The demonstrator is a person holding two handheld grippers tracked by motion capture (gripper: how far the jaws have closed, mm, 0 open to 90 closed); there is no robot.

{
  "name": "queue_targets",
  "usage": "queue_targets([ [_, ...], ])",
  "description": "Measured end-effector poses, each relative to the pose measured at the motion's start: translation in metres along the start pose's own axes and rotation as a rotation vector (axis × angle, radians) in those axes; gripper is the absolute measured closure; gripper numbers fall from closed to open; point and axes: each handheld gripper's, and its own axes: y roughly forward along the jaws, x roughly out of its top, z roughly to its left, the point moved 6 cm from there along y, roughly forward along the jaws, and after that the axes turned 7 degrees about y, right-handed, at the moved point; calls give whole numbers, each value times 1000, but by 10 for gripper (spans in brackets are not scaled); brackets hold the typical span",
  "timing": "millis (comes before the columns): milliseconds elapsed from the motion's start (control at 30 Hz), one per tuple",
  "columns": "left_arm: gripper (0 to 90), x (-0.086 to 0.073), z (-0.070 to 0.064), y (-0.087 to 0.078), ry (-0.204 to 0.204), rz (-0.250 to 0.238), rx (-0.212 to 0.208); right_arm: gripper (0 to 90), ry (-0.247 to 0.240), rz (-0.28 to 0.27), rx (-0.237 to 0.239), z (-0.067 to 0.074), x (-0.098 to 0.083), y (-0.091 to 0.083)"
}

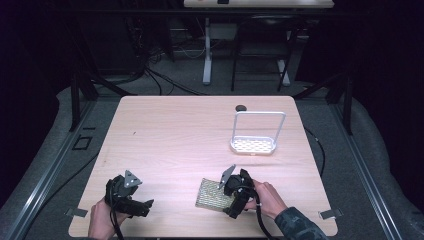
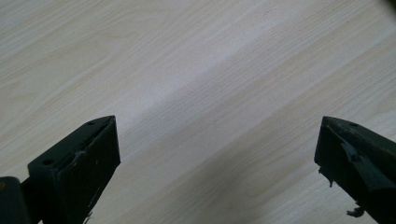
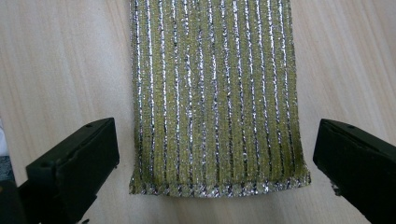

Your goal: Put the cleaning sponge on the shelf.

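A flat yellow-green scouring pad with silver stripes (image 1: 212,195) (image 3: 215,98) lies on the wooden table (image 1: 175,140) near its front edge. My right gripper (image 1: 227,192) (image 3: 215,168) hovers over the pad's near end, open, with one jaw on each side of the pad and not touching it. Over bare wood at the front left, my left gripper (image 1: 142,206) (image 2: 217,163) is held open with nothing between its jaws. A white perforated rack with a tall wire handle (image 1: 254,134) stands upright at the right middle of the table.
A small dark round object (image 1: 240,107) lies near the table's far edge, behind the rack. Beyond the table are the legs of a second desk (image 1: 207,55) and cables on the floor. Bare wood stretches across the table's middle and left.
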Motion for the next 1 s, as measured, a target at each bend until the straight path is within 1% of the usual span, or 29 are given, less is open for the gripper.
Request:
queue_targets([
  [33,0,0,0,0,5,3,0,0,3,4,5,1,0,1],
  [67,0,0,0,0,5,4,-2,0,-14,19,-2,-1,0,2],
  [100,0,0,0,0,5,4,-2,0,-14,19,-2,-1,0,2],
  [133,0,0,0,0,6,7,-1,0,-17,34,0,-2,0,4],
  [167,0,0,0,0,6,7,-1,0,-16,34,4,-2,1,5],
  [200,0,0,0,0,7,5,-2,0,-25,42,6,-2,1,5],
  [300,0,0,0,1,7,2,-5,0,-24,55,15,-1,1,8],
  [400,0,1,0,1,10,3,-5,2,-33,70,9,0,1,11],
  [467,0,1,0,1,11,6,-2,54,-38,75,1,0,1,12],
  [567,0,1,0,1,11,5,-3,64,-24,73,3,-1,0,12],
  [733,0,1,-1,2,11,5,-3,82,-25,88,-3,0,0,12],
  [767,0,0,-1,2,6,6,-4,95,-21,90,-1,-1,0,11],
  [933,0,1,0,2,10,7,-2,146,-14,82,2,0,0,11],
  [967,0,1,0,1,9,3,5,146,-14,82,2,0,0,11],
  [1000,0,1,-1,0,10,-6,2,185,-13,77,3,1,0,10],
])
